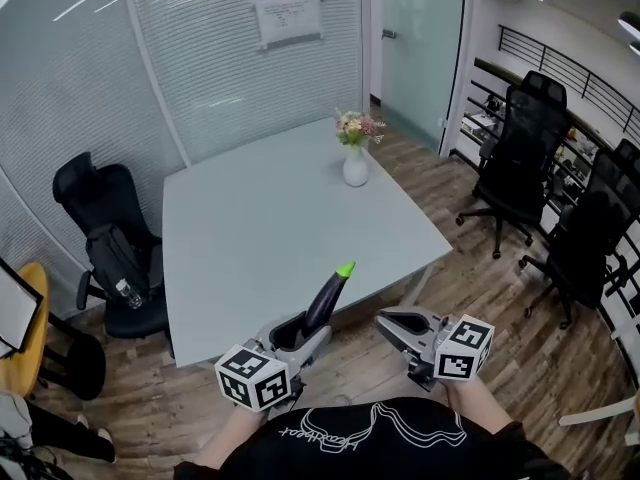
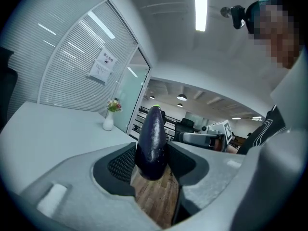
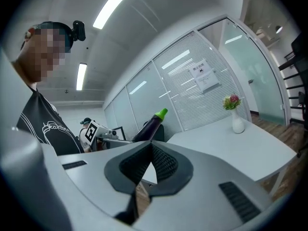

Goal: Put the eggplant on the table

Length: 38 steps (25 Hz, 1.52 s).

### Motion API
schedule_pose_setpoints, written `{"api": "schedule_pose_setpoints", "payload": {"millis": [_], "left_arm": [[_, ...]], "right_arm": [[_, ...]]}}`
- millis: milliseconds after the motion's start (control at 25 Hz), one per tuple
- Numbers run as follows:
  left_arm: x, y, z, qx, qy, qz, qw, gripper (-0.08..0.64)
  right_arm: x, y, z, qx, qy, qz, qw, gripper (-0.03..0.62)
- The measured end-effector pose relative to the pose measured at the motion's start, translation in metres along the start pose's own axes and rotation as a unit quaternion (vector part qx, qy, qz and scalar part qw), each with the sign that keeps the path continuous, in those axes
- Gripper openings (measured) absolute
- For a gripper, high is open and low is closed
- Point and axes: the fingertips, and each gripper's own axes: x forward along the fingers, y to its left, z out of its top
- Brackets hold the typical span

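The left hand-held gripper (image 1: pixel 300 340) is clamping its jaws on the fat, rounded lower end of the eggplant (image 1: pixel 328 298), with the dark ribbed pads pressing on it from both sides. The eggplant is being held in the air, not lying on anything. Its long axis is running up and forward out of the jaws, away from the person. The dark purple end is sitting low between the pads and the green stem end is pointing up and ahead. In the head view the green tip is showing over the near edge of the table (image 1: pixel 270 218). Wooden floor (image 1: pixel 480 308) is showing below the jaws.

Beside it, on its right and apart from it, the right hand-held gripper (image 1: pixel 386 321) is pointing the same way. Its jaws are meeting at the tips with nothing between them. In its own view the eggplant is leaning off to its left, green end uppermost.

Just behind each hand-held gripper, its marker cube is facing the head camera, and the person's black shirt (image 1: pixel 360 438) is filling the space behind them.

Ahead of both, the pale table is stretching away. At its far side, well beyond the eggplant's tip, a white vase of flowers (image 1: pixel 355 166) is standing upright. A black chair (image 1: pixel 110 228) is standing off to the left of the left hand-held gripper. More black office chairs (image 1: pixel 520 158) are standing out to the right of the right one.
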Motion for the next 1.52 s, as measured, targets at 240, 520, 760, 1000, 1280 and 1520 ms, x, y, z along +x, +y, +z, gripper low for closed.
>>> {"api": "schedule_pose_setpoints", "payload": {"millis": [240,520,760,1000,1280,1520], "left_arm": [[0.017,0.053,0.018,-0.003,-0.001,0.003,1.0000,0.207],[0.022,0.097,0.018,-0.021,-0.001,0.023,0.9995,0.207],[0.037,0.118,0.013,-0.037,0.006,0.032,0.9988,0.207],[0.058,0.144,0.029,-0.035,-0.001,0.053,0.9980,0.207],[0.088,0.194,0.042,-0.045,0.003,0.082,0.9956,0.207],[0.114,0.230,0.048,-0.057,0.007,0.098,0.9935,0.207]], "right_arm": [[0.044,-0.036,0.008,0.006,0.003,-0.005,1.000,0.009],[0.079,-0.057,-0.003,0.022,0.021,0.007,1.000,0.009],[0.090,-0.078,-0.004,0.036,0.026,0.017,0.999,0.009],[0.106,-0.114,0.012,0.034,0.028,0.033,0.998,0.009],[0.143,-0.166,0.024,0.047,0.036,0.049,0.997,0.009],[0.172,-0.206,0.025,0.058,0.056,0.060,0.995,0.009]]}}
